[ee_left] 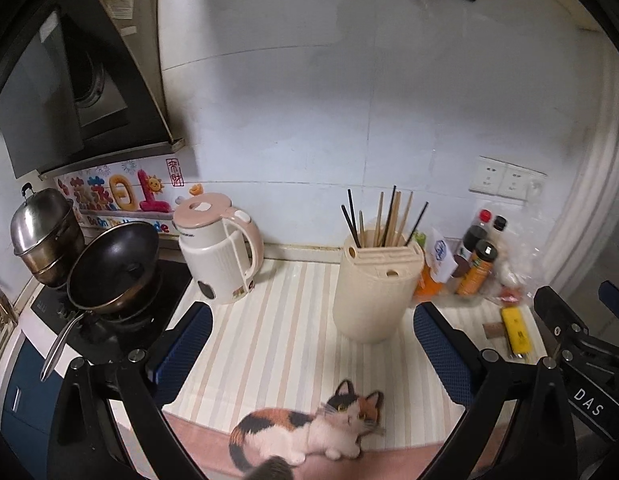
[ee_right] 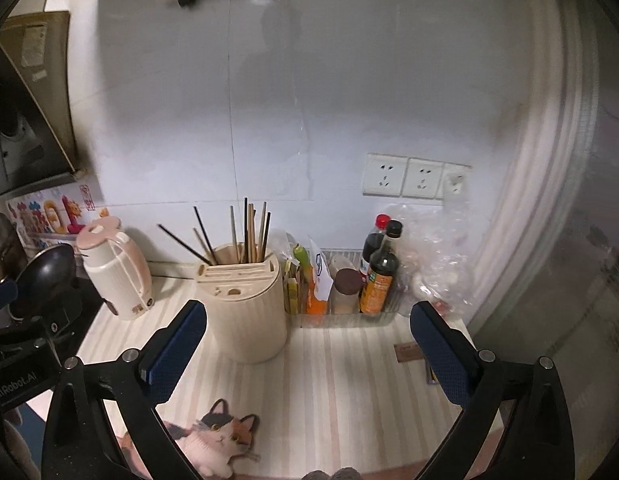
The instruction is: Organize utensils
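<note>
A cream utensil holder [ee_left: 375, 286] stands upright on the striped counter mat [ee_left: 277, 320], with several black and wooden chopsticks [ee_left: 383, 220] standing in its top. It also shows in the right wrist view [ee_right: 245, 304] with its chopsticks [ee_right: 245, 236]. My left gripper [ee_left: 311, 350] is open and empty, hovering in front of the holder. My right gripper [ee_right: 307, 348] is open and empty, in front of and to the right of the holder. Part of the right gripper shows at the right edge of the left wrist view [ee_left: 581, 344].
A pink and white kettle [ee_left: 219, 248] stands left of the holder. A black wok [ee_left: 113, 266] and steel pot [ee_left: 45, 236] sit on the stove. Sauce bottles [ee_right: 379, 272] fill a clear tray [ee_right: 349, 318] on the right. A yellow object [ee_left: 516, 332] lies at right. A cat picture [ee_left: 309, 428] is on the mat.
</note>
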`<state>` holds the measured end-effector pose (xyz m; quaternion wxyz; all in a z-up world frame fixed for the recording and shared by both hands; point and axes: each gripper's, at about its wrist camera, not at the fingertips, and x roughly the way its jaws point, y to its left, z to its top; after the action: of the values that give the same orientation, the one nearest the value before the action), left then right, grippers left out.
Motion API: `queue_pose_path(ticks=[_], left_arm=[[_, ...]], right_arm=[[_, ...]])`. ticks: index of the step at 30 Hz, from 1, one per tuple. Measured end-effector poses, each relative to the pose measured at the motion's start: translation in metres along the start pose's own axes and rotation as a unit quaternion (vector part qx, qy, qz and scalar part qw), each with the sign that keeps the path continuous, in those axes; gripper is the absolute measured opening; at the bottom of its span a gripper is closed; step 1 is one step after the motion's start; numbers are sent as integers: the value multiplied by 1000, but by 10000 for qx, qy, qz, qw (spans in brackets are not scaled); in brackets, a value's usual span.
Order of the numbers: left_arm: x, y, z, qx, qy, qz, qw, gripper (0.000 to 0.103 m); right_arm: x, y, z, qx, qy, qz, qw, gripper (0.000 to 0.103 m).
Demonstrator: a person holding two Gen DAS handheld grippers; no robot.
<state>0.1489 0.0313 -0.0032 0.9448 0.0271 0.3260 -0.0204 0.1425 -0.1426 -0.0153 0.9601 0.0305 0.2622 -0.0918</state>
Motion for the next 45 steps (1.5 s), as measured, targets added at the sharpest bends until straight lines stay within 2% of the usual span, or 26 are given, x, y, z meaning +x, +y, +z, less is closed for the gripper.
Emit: queue_pose_path(ticks=[7, 16, 22, 32, 45], left_arm=[[-44, 16, -20, 142, -89, -122, 9998, 103], [-68, 27, -28, 115, -132, -60, 9998, 103], [-69, 27, -29, 12, -121, 43, 9999, 103], [-58, 15, -30, 42, 76, 231, 9997, 103], [-54, 11, -31, 84, 134, 234, 9996, 103]], right_arm=[[-65, 9, -24, 140, -80, -238, 9996, 103], [-103, 13, -34, 193, -101, -267, 9994, 103], [-103, 10, -29, 173, -121, -214, 9995, 103], [-82, 1, -28, 74, 157, -152, 9997, 103], [-76, -1, -27, -8, 210, -131, 9997, 103]])
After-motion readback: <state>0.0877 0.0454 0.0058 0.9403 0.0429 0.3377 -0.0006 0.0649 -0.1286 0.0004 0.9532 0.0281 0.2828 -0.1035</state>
